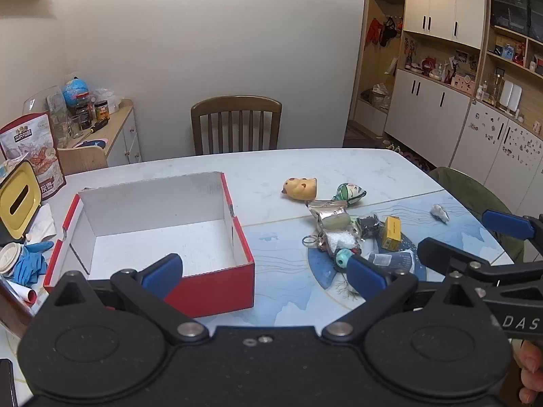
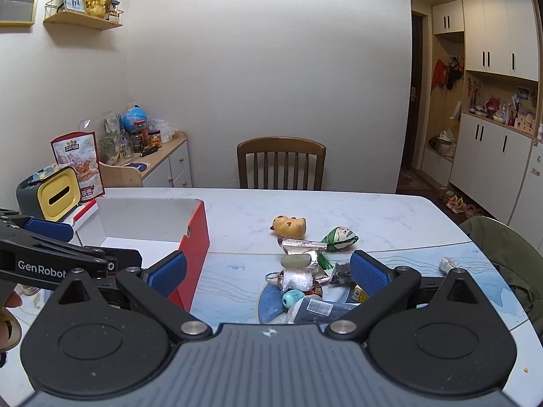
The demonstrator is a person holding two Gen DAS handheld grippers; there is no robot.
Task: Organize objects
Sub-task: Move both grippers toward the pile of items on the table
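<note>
Looking across a pale marble-patterned table [image 1: 339,166], we see the things to be organized in a loose pile [image 1: 342,234] at about two o'clock in the left wrist view. The pile holds a crinkled silver foil packet [image 1: 327,211], a pale oval piece [image 1: 336,220] lying on it, a clear bag of white grains [image 1: 339,241], a metal key ring [image 1: 309,240], a teal rounded toy [image 1: 342,258], a small yellow carton [image 1: 391,233] and a dark wrapper [image 1: 370,225]. Just beyond the pile, toward twelve o'clock from it, lie a yellow animal-shaped toy [image 1: 300,188] and a green and white cloth pouch [image 1: 351,194], apart from each other. A small white lump [image 1: 440,213] lies alone at three o'clock, well apart from the pile.

At ten o'clock stands an open red box [image 1: 217,285] with a white inside, and nothing shows within it. We hold the left gripper [image 1: 264,273] low in front of the box's near right corner, its blue pads [image 1: 163,273] spread wide with nothing between them. The right gripper [image 2: 268,273] hovers near the pile in the right wrist view, its blue pads [image 2: 368,276] also wide apart and empty.

Farther out, at nine o'clock, sit a yellow and grey tissue holder [image 1: 18,200], a printed snack bag [image 1: 32,151] and a crumpled blue glove [image 1: 29,263]. A wooden chair [image 1: 236,123] stands at twelve o'clock behind the table. Cream cupboards [image 1: 437,3] with open shelves fill the wall at two o'clock.
</note>
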